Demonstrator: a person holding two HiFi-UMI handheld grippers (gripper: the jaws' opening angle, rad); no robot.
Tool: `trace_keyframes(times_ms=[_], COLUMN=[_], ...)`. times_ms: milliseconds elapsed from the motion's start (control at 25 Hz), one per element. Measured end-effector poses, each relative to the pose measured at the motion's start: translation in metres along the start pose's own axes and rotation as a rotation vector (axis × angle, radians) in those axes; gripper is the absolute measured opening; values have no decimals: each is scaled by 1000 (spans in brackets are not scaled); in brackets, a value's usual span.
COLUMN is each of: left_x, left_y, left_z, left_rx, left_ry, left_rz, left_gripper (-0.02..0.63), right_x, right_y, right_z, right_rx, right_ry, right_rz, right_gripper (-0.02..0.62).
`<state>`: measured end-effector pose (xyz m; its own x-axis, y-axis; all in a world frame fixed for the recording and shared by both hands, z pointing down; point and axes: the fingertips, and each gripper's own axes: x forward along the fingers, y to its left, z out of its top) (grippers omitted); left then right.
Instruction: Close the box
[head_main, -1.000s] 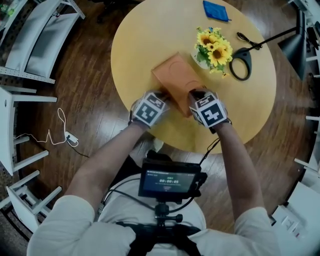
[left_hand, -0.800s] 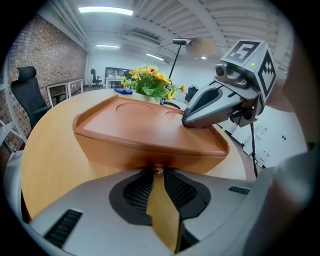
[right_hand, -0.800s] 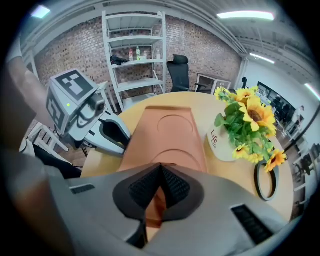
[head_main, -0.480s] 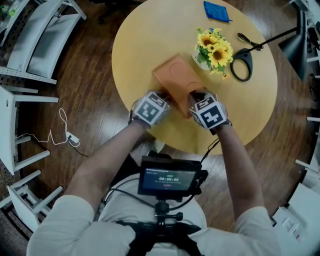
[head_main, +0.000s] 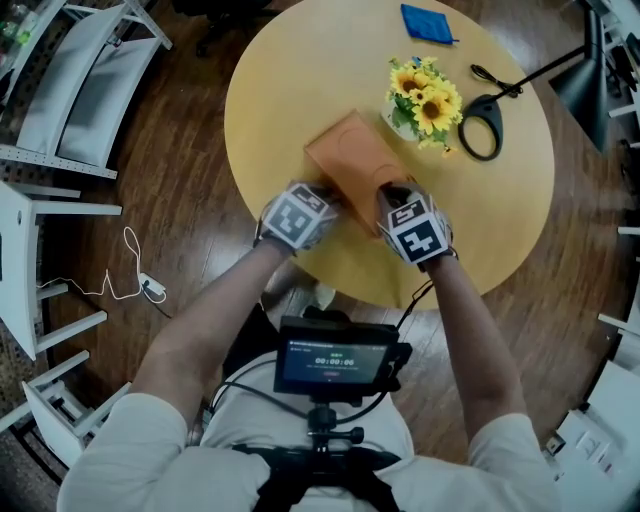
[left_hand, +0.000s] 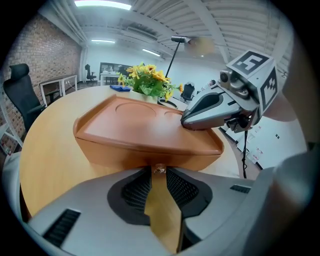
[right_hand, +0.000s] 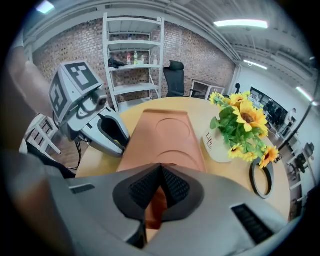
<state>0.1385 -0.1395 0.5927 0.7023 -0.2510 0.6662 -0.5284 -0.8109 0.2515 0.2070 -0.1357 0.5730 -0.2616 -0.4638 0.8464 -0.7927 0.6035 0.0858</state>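
Orange-brown box (head_main: 352, 150) sits on round wood table (head_main: 300, 80), between the centre and the near edge, turned on a diagonal. Lid lies flat on the base, two round dents on top. Both grippers are at its near end.

Left gripper (head_main: 328, 197) is at the box's near-left side, low against the front wall. In the left gripper view its jaws (left_hand: 159, 172) show a narrow gap and are opening; a small shiny clasp (left_hand: 159, 169) on the box front sits right at the tips, pads not clearly pressing it.

Right gripper (head_main: 390, 190) is at the near-right corner, its tip on the lid edge. In the right gripper view the jaws (right_hand: 160, 167) are closed together with nothing between, lid just beyond the tips.

Sunflowers (head_main: 425, 95) in a white pot stand just beside the box on the right. Black lamp (head_main: 482, 125) stands at the right edge, blue cloth (head_main: 425, 22) at the far edge.
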Motion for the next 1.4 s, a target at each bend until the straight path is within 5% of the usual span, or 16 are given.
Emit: trace_keyframes(times_ms=[320,600,880,1080,1200,1400], left_x=[-44,-115,-192,-257,-301,-350], left_y=[12,30,56,79,92,99], left_z=[-16,-23,-42,-80,-106,-153], left_rx=[13,44,103,211,255,264], left_ry=[25,-27,-99,-112,-109,-76], left_rz=[21,50,-19,-98,-120,-152], left_gripper=[95,95,95,95,95,95], right_x=[-37,-82,-104,-128,-142,-145], right_y=[-9,25,147,241,303,399], right_z=[20,-34,-103,-98,-91,-89], right_rx=[157,416,611,806,917,990], right_ry=[-244,-337,-220,-250,-279,-214], right_rz=[-156,-316,-405,-567,-622,-616], right_gripper=[46,46,46,46,121,121])
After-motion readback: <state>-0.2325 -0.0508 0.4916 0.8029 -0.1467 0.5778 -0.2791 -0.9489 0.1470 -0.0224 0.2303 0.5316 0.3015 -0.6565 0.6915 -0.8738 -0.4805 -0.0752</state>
